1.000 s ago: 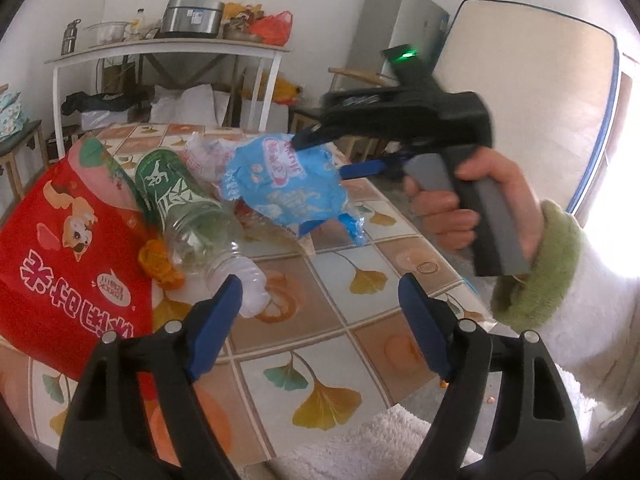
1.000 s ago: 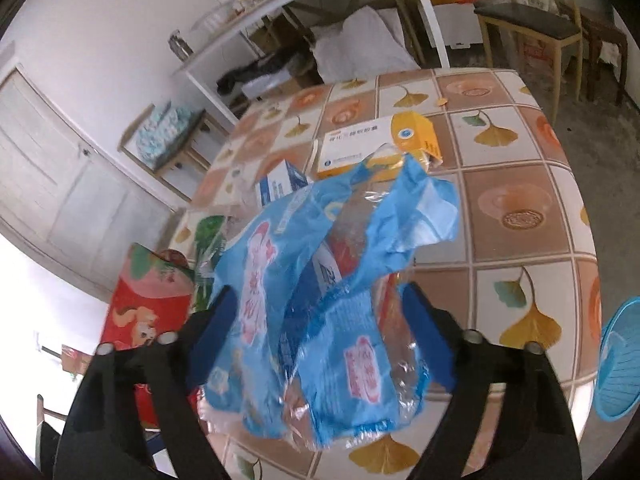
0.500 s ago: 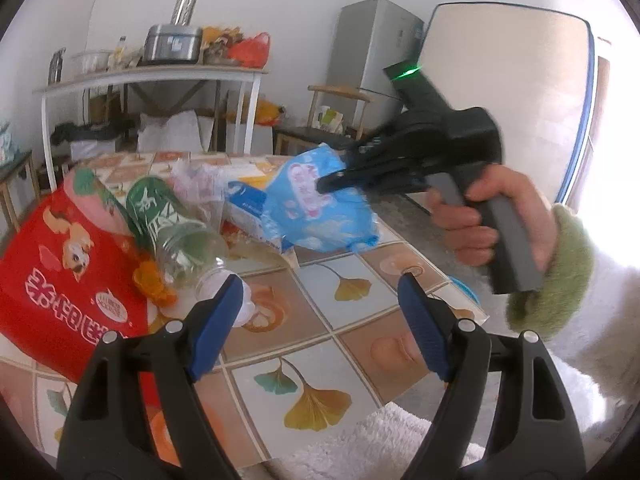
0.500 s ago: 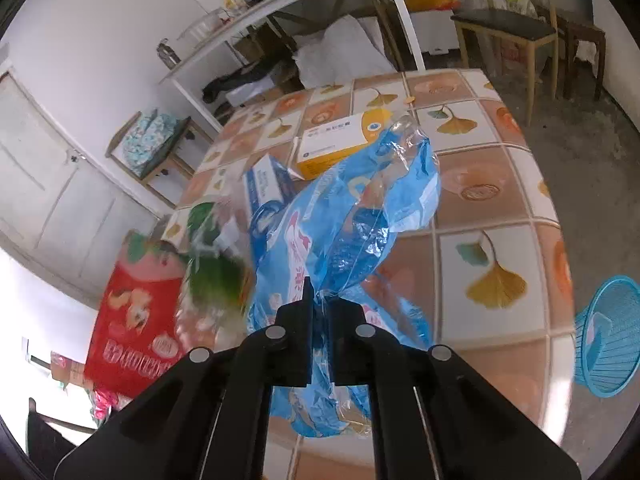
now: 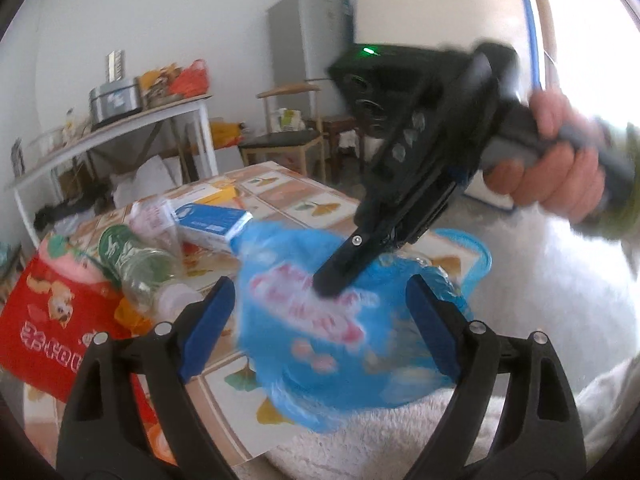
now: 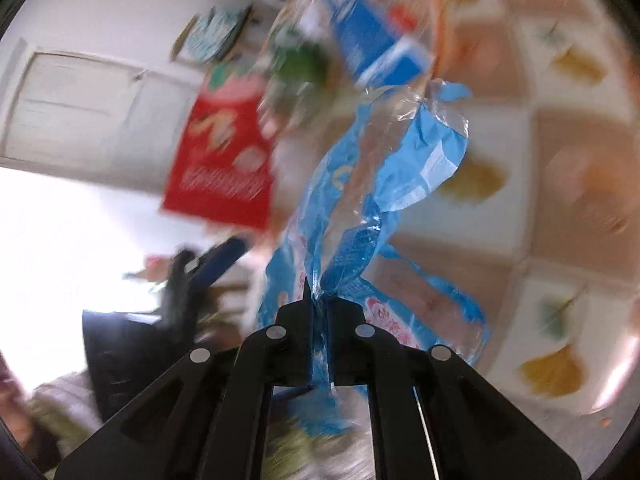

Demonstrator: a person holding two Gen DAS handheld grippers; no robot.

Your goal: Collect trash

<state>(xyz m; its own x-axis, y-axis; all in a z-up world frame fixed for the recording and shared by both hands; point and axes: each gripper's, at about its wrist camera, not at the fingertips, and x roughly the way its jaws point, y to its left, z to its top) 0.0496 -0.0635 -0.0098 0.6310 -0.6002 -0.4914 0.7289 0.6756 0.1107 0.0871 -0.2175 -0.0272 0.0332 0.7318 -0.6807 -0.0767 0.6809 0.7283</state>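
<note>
— So, how do your jaws stand?

— On my right gripper (image 6: 318, 312) they are pressed together, pinching the blue plastic wrapper (image 6: 376, 184). It streams out from the tips, crumpled, part clear film, part blue print. From the left wrist view I see that same gripper (image 5: 332, 284) pointing down into the wrapper (image 5: 320, 328), which hangs in the air right between my left fingers.

— And the left one?

— My left gripper (image 5: 320, 320) has its jaws spread wide, blue pads (image 5: 206, 320) well apart and closed on nothing. The wrapper fills the gap between them; whether it touches a pad I cannot tell, the picture is smeared there.

— What lies around?

— Beyond the wrapper is the tiled bench (image 5: 280, 196) with leaf patterns. On it, to the left, a clear bottle with a green label (image 5: 136, 260) lies on its side, just beside a red snack bag (image 5: 44, 320). Behind the bottle sits a blue and white carton (image 5: 212, 224), and farther back a yellow and white box (image 5: 212, 194). A blue basket (image 5: 476, 256) shows behind the wrapper, at the bench's right edge. The right wrist view is blurred, though the red bag (image 6: 224, 160) and the carton (image 6: 372, 40) are recognisable.
</note>
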